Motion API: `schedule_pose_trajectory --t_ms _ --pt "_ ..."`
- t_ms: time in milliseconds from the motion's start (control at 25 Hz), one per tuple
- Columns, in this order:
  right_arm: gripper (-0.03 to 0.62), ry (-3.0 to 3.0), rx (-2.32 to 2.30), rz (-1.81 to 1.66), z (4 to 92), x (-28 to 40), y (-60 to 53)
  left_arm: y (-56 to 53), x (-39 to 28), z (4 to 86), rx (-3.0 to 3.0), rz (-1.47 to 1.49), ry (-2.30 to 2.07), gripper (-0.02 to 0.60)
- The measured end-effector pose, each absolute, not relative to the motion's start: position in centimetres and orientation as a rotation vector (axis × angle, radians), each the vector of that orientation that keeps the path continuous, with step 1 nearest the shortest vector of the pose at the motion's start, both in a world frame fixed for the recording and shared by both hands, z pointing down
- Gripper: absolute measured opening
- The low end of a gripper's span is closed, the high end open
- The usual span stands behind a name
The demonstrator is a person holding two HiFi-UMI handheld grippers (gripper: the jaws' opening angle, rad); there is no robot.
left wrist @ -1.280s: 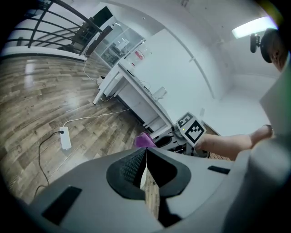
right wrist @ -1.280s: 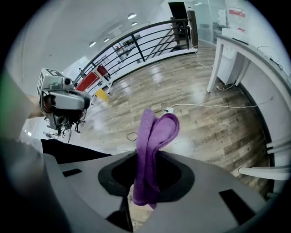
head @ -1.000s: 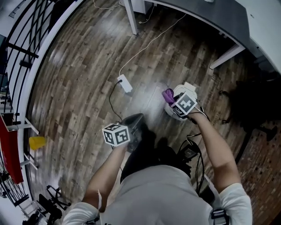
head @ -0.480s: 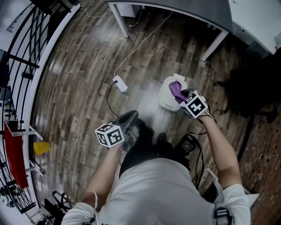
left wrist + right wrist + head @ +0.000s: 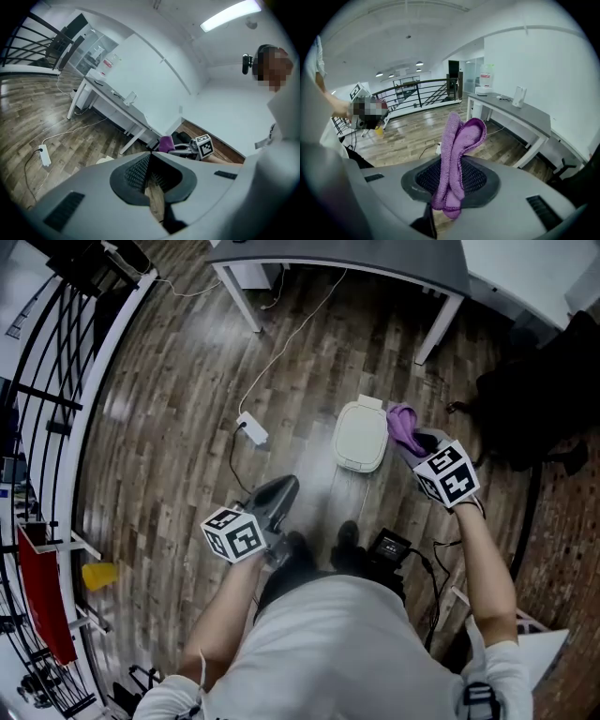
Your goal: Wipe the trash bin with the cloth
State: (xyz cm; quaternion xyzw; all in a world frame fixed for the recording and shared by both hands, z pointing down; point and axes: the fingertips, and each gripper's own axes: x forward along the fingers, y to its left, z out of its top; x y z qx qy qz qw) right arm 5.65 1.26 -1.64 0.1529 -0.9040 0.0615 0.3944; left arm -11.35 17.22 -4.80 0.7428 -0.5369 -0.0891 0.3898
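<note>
Right gripper (image 5: 451,161) pinched a purple cloth (image 5: 461,136), seemingly soft and limp, beside the bin (image 5: 361,437); left gripper (image 5: 150,157) closed, empty.

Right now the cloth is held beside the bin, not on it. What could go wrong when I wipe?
The cloth is pinched in the right tongs by a fold, most of it loose; hard pressing might pull it out. The trash bin stands free on the floor, the left tongs shut, empty and away from it, so a sideways wipe could slide or tip it.
</note>
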Motion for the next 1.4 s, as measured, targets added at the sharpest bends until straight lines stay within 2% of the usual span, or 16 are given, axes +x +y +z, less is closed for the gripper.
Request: schedule_pose_trajectory --t_ms 440,800,1200,1400 --pt "0.101 -2.361 0.799 0.511 -3.3 9.2 11.1 21.9 -11.9 -6.0 2.047 -0.148 -1.144 0.005" --pt "0.101 -2.416 1.018 0.72 -5.4 8.2 20.1 27.2 -13.4 -7.0 2.123 -0.153 -1.003 0.005" --pt "0.101 -2.394 1.068 0.739 -6.9 8.0 25.7 30.1 -12.9 -8.9 2.186 -0.159 -0.942 0.005" --pt "0.101 -2.427 1.077 0.696 -9.1 10.0 27.6 31.3 -10.8 -10.5 2.216 -0.162 -0.951 0.005"
